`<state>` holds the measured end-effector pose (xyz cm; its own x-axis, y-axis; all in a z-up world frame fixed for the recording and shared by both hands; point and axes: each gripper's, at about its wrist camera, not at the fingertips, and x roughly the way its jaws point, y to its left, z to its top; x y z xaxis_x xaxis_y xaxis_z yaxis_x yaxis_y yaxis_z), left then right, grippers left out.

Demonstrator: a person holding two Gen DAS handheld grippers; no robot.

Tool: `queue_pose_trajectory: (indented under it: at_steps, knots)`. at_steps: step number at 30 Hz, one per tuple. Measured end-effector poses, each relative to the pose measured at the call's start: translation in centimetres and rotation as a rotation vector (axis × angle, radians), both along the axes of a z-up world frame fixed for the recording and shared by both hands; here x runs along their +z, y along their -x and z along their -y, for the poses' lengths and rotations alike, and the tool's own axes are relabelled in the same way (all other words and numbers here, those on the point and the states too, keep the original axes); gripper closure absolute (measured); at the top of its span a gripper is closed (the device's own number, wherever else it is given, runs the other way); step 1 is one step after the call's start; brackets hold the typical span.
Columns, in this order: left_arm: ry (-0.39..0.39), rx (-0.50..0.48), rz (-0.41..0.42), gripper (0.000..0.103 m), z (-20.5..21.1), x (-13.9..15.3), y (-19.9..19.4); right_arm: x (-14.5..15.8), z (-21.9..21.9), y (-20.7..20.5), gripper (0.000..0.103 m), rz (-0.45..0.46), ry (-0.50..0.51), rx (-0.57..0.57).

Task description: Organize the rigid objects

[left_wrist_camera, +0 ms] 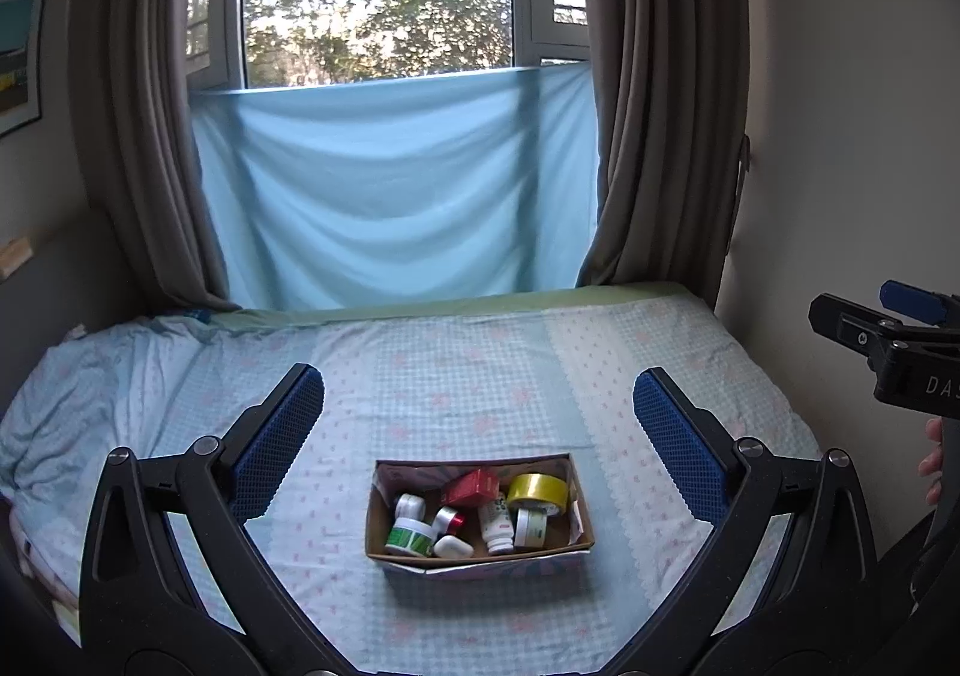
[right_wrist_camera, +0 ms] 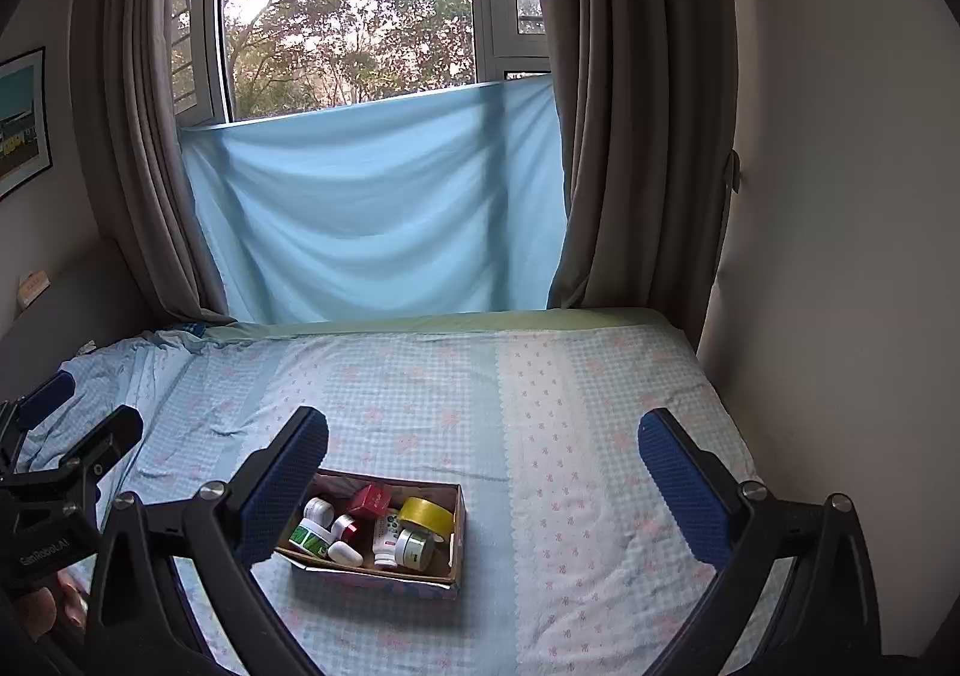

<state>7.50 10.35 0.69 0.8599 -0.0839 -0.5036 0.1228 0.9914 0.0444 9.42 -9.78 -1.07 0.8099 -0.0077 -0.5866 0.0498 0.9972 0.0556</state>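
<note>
left gripper [left_wrist_camera: 477, 424]: fingers spread wide, holding nothing, with the box [left_wrist_camera: 479, 547] of jars and tape straight ahead between them, long side across. right gripper [right_wrist_camera: 483, 472]: also spread and empty, box lying toward its left finger [right_wrist_camera: 282, 490]. left one seems better lined up.

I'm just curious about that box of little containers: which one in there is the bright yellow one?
The yellow tape roll in the box's far right corner: a ring with an open centre, while the other items around it are white jars, a white bottle and a red carton.
</note>
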Motion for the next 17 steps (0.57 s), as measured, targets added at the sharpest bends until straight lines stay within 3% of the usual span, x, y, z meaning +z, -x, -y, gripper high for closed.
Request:
queue_pose_trajectory:
  at_steps: [11,17]
  knots:
    - [-0.007,0.069,0.043,0.0,-0.22,-0.23,-0.08,0.11,-0.17,-0.49,0.0,0.008,0.004,0.0]
    - [0.037,0.022,0.046,0.0,-0.48,-0.58,-0.07,-0.03,0.21,-0.86,0.0,-0.003,-0.007,-0.005]
